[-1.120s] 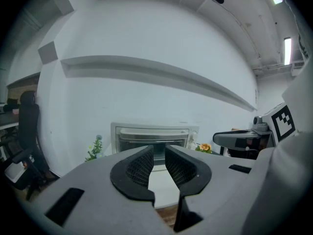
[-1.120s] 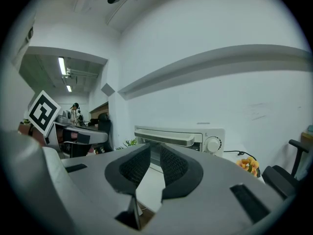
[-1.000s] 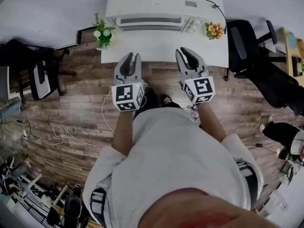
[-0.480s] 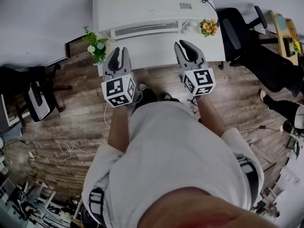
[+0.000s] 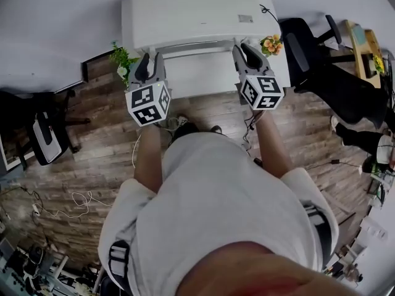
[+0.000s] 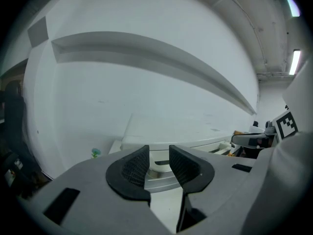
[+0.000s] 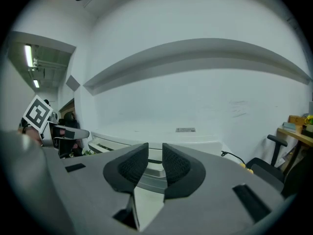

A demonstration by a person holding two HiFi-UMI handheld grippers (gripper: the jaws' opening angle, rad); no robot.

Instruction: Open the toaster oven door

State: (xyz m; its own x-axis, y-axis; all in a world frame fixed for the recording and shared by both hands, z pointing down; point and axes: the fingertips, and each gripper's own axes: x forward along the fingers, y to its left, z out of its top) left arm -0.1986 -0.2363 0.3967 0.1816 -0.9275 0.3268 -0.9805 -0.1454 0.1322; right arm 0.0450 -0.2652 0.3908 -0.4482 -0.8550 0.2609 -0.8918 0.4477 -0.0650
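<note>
The white toaster oven [image 5: 191, 14] stands at the back of a white table [image 5: 200, 79], its door shut and the long handle [image 5: 197, 47] running across the front. My left gripper [image 5: 150, 59] hovers by the handle's left end and my right gripper [image 5: 242, 47] by its right end. Both sets of jaws have just been opening and stand open with nothing between them. In the left gripper view the jaws [image 6: 159, 163] frame the oven's front [image 6: 161, 173]. The right gripper [image 7: 155, 163] likewise looks at the oven [image 7: 161, 138] from just in front of it.
A small potted plant [image 5: 120, 60] sits at the table's left corner and orange flowers [image 5: 270, 43] at the right. The oven's black cord [image 5: 268, 11] trails right. Black office chairs [image 5: 311, 51] stand on the right and another chair [image 5: 46, 134] on the left. Cables [image 5: 68, 202] lie on the wood floor.
Both grippers have moved forward from in front of the table to the oven's front. Their jaws stand slightly wider apart than before.
</note>
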